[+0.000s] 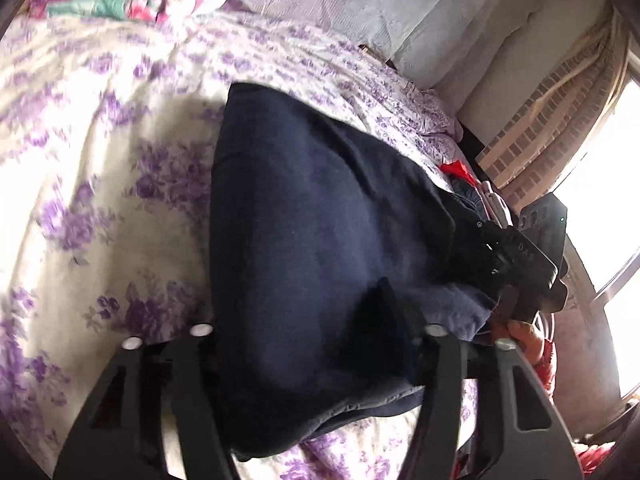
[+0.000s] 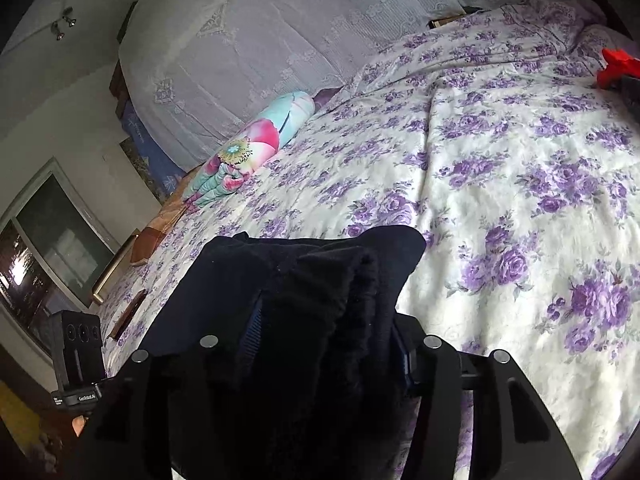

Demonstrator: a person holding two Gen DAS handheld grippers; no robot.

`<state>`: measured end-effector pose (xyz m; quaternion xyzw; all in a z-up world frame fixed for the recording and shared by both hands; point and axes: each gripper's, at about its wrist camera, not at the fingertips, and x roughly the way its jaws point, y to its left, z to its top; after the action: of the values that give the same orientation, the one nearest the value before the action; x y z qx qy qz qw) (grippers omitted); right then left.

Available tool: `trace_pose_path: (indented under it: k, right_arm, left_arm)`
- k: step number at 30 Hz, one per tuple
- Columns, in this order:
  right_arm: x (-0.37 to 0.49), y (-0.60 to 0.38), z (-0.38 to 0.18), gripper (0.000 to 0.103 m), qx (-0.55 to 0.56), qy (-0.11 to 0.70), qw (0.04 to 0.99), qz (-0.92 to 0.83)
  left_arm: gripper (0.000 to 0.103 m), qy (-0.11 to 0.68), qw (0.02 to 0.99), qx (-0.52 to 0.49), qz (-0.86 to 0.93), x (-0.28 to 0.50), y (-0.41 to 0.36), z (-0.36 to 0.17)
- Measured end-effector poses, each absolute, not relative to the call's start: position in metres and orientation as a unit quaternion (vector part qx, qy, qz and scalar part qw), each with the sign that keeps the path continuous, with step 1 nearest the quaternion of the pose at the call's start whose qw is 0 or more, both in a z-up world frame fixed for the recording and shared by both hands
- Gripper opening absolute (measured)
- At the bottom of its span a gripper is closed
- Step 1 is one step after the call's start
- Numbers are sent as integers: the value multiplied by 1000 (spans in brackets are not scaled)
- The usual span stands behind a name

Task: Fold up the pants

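On floral bedspread [image 1: 100, 208], left wrist view: dark pants [image 1: 320, 240] at centre, far edge toward 12; left gripper [image 1: 316, 320] partly closed on near fabric. Right gripper [image 1: 520, 256] at 3. Open bedspread at 9.

Right wrist view: right gripper [image 2: 320, 344] clamps bunched pants [image 2: 312, 280] edge; free bedspread [image 2: 520, 180] 12 to 3.

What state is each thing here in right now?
pants: dark, bunched, gripped at both ends
left gripper: shut on pants
right gripper: shut on pants
bedspread: spread, rumpled
floral bundle: rolled, by the headboard
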<state>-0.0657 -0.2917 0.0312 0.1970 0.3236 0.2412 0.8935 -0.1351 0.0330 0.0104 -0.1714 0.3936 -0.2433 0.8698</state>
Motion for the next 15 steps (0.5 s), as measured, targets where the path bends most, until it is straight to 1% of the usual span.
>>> trace_pose_path:
  k: [2,5,9,12,15]
  right_arm:
    - [-73,-288,39,49,183,307,902,244]
    - [-77,-284,57,46,178,295,904,252]
    - [-64,-274,89,46,141,281,915,252]
    - [-35,-273,110,46,133,272,921,245]
    - [3,-276,125,46,133,258,929,230]
  left_arm:
    - [35,379,884,-142,-233,-140,29,22]
    - [32,364,890,-129,-242,-138,25,43]
    - [31,342,901,-96,-249,-120,10,76]
    - [31,325,912,-71,-240,-86,6,92]
    - [31,316,916,-75,-236,-36,12,103]
